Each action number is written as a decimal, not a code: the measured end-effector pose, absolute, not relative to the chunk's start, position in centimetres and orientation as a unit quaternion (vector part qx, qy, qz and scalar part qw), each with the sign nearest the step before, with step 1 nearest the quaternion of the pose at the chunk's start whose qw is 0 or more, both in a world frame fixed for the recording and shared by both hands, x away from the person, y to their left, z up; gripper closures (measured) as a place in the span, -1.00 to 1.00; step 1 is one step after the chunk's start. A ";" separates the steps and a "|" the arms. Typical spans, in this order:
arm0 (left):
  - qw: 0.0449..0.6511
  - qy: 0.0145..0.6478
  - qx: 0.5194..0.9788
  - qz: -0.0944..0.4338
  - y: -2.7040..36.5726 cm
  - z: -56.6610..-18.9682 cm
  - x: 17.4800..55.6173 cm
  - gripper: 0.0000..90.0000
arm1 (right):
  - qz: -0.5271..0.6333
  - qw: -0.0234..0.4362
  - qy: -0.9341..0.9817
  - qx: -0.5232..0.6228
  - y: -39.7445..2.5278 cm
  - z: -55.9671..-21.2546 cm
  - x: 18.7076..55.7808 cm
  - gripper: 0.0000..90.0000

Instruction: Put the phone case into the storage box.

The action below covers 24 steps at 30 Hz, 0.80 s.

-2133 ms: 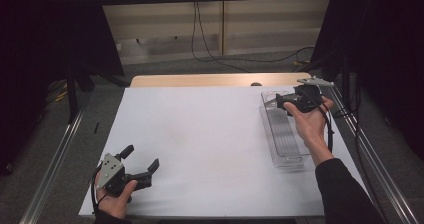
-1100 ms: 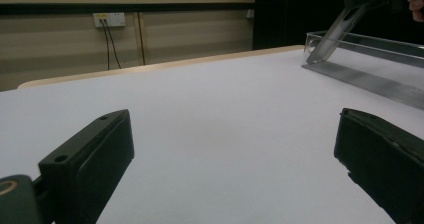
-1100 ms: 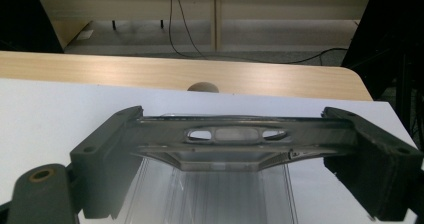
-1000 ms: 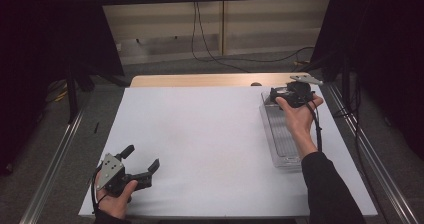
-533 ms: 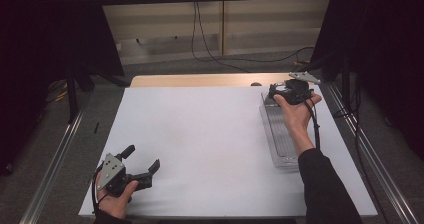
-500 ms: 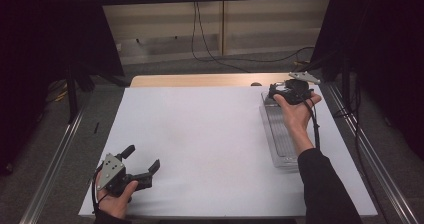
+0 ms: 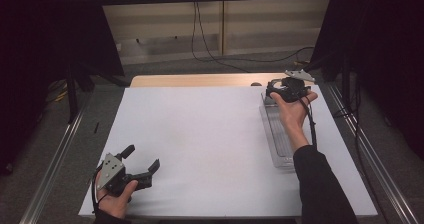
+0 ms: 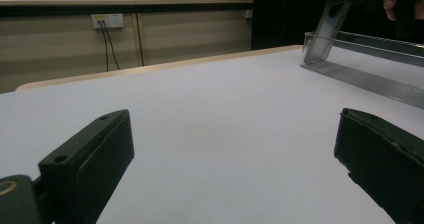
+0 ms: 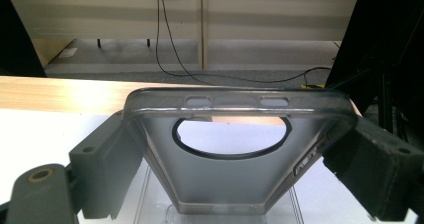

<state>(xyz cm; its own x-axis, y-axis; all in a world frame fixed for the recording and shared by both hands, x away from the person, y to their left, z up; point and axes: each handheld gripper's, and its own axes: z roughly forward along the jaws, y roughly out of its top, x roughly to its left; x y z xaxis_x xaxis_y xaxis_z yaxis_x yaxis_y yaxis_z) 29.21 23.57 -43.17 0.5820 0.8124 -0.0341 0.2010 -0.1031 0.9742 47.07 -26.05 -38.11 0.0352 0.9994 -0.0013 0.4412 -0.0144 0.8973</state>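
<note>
Over two seconds the right tool (image 7: pixel 280 90) had carried the clear phone case (image 9: pixel 232 149), pinched between its jaws, toward two o'clock above the tray (image 7: pixel 276 134), probably clear of it. The left tool (image 7: pixel 142 166) sat spread at seven o'clock on the table (image 7: pixel 200 134).

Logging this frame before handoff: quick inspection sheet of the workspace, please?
Surface: white table top, bare in the middle; a wooden strip runs along its far edge.
Job's things: translucent phone case with a round camera cutout, held between the jaws over a clear tray at the table's right side.
Clutter: nothing seen.
Grippers: right gripper shut on the phone case at the tray's far end; left gripper open, at the near left corner.
Cables: a black cable trails from the right gripper; wall cables hang behind.
Surroundings: beige wall panels, dark curtains on both sides, metal rails along the table.
</note>
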 end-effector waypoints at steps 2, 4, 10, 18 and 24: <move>0.559 0.367 0.691 0.272 23.6 -43.2 29.2 -0.94 | 0.366 0.379 0.592 0.610 -26.1 -38.1 47.3 -0.74; 0.559 0.367 0.692 0.272 23.6 -43.2 29.2 -0.94 | 0.366 0.380 0.594 0.607 -26.1 -38.1 47.5 -0.74; 0.559 0.371 0.689 0.275 23.9 -43.1 29.3 -0.94 | 0.374 0.378 0.601 0.598 -26.3 -38.1 48.2 -0.74; 0.555 0.369 0.693 0.274 23.7 -43.2 29.3 -0.94 | 0.390 0.372 0.602 0.589 -26.9 -38.3 48.7 -0.74; 0.555 0.370 0.693 0.274 23.7 -43.2 29.3 -0.94 | 0.392 0.376 0.592 0.595 -26.8 -38.4 48.7 -0.74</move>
